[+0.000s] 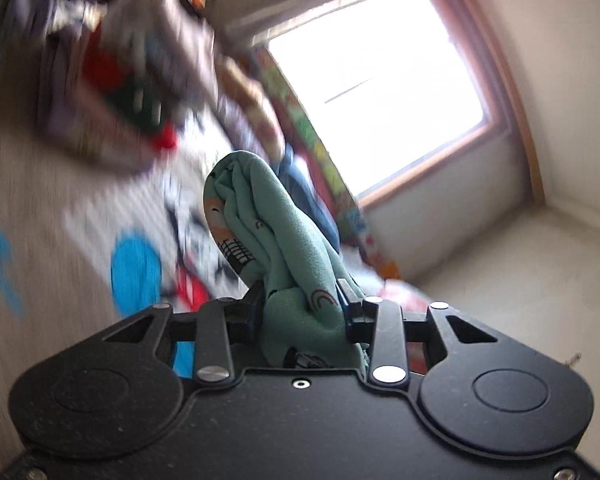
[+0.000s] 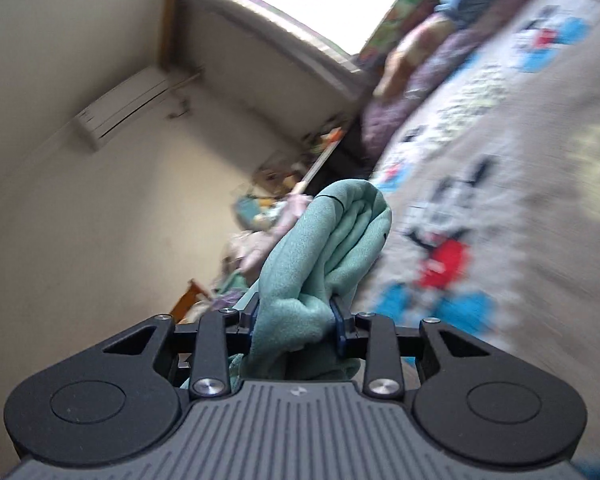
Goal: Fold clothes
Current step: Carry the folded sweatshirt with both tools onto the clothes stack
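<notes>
Claws [image 1: 302,300] [image 2: 296,312] clamp bunched green garment [image 1: 260,220] [image 2: 332,232].

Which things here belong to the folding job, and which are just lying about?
Part of the job:
- mint-green printed garment, bunched
- left gripper, shut on it
- right gripper, shut on the same-coloured cloth

Just lying about:
- cartoon-print bedspread
- blurred heap of clothes
- window
- wall air conditioner
- clutter by the wall
</notes>
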A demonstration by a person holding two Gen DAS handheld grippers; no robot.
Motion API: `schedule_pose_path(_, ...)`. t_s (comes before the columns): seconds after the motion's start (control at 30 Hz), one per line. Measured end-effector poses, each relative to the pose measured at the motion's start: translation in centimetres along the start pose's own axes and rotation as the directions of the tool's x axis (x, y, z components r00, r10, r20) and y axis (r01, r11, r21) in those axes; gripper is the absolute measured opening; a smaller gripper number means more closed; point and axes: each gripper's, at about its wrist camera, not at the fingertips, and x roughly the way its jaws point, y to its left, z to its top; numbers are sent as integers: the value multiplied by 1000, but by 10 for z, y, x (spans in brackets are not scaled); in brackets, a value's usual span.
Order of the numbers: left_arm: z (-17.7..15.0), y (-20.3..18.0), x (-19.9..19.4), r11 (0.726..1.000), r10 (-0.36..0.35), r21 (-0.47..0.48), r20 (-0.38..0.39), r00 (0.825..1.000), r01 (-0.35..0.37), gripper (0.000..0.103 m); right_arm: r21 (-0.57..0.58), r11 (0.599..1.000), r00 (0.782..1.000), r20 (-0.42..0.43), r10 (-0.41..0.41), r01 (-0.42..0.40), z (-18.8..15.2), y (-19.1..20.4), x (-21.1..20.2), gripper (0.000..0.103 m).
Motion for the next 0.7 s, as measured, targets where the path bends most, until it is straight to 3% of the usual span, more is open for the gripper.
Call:
schedule_pose_path(0.2, 90, -5, 6, 997, 8, 75, 157, 988, -20, 33, -87, 986, 988, -68, 138, -143, 53, 41, 111, 34)
schedule_pose_path(0.33, 147, -8, 14, 992, -19, 124, 244, 970, -12, 33, -172, 959, 973, -95, 211, -225, 80, 71, 177, 34)
schedule_pose_path(0.53, 230, -7, 45, 987, -59, 160, 309, 949, 10, 34, -175, 931, 947, -74, 313, -321, 120, 93, 259, 34)
schedule_pose_path(0.63, 254, 21, 72, 994, -39, 112, 307, 951, 5, 34, -105, 952, 957, -67, 282, -287, 134, 79, 301, 35)
schedule_pose_path(0.7, 253, 61, 100, 992, 94, 59, 288, 953, -115, 35, -59, 963, 963, -64, 260, -264, 143, 69, 329, 37)
